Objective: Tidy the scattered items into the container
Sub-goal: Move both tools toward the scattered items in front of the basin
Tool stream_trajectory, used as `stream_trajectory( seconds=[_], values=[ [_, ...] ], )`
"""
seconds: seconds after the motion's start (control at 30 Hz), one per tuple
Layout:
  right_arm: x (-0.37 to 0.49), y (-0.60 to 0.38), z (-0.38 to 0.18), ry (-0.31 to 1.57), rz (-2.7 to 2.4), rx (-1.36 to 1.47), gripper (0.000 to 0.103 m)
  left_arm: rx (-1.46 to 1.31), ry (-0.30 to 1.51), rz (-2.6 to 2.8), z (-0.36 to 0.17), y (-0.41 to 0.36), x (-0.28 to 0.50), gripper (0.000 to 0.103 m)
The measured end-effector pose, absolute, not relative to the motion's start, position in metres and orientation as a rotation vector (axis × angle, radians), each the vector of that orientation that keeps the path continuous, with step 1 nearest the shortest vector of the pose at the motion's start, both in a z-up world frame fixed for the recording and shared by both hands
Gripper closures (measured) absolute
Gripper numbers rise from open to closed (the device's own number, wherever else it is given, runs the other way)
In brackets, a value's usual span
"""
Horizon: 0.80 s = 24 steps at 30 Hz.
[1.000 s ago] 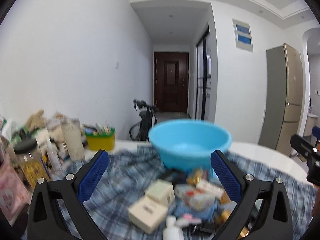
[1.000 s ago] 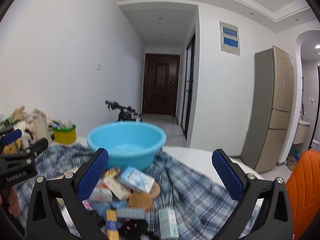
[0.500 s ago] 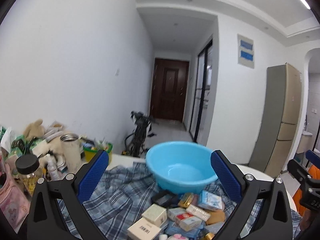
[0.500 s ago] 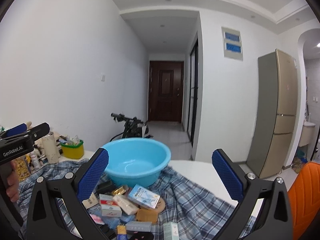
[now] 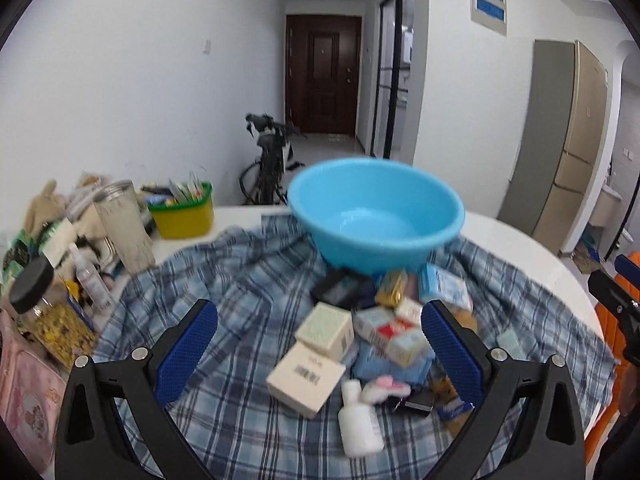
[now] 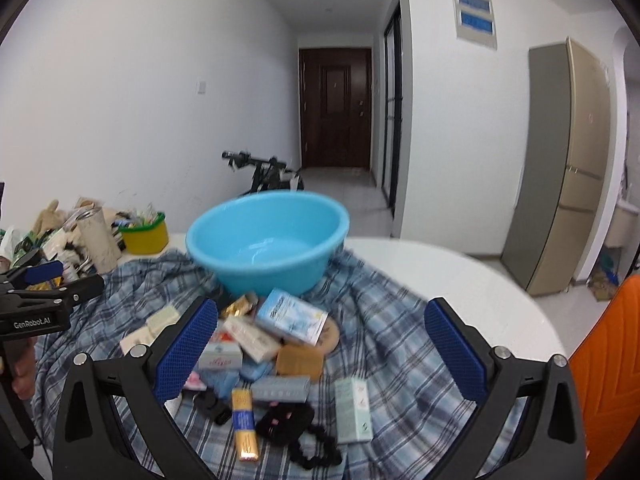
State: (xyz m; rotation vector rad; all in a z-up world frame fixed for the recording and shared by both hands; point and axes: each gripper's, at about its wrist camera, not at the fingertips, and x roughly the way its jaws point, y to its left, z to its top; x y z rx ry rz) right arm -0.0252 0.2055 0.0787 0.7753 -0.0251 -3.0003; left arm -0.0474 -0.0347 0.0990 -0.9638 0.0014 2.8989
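One blue basin was seen beyond one pile of small boxes, both ahead of two grippers, left gripper and right gripper, each spread wide, nothing gripped.

The basin stands on the far part of the cloth, which is spread over the table. Just in front of the basin lies a heap of small boxes, with a small bottle at its near edge. To the left, off the cloth, stand a tumbler, a tub of packets and a lidded jar. Behind the table leans a bicycle; a fridge stands far right.
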Motion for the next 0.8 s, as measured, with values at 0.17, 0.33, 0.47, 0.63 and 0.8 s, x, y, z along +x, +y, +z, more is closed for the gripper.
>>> stream_trajectory(
  seconds=[0.17,0.33,0.47,0.63,0.8],
  values=[
    [-0.019,0.208,0.055,0.001,-2.939,0.826,0.0,-1.047,0.202,2.837,0.069,-0.032,-0.043,0.0],
    [-0.012,0.202,0.033,0.064,-2.873,0.884,0.0,-1.125,0.299,2.783,0.039,-0.034,-0.036,0.0],
    [-0.007,0.196,0.014,0.093,-2.824,0.952,0.0,-1.172,0.254,2.757,0.021,-0.035,-0.026,0.0],
    [-0.001,0.188,-0.009,0.081,-2.758,1.017,0.0,-1.179,0.209,2.729,0.008,-0.028,-0.011,0.0],
    [0.002,0.183,-0.024,0.073,-2.729,1.047,0.004,-1.154,0.179,2.728,0.001,-0.023,0.0,0.0]
  ],
)
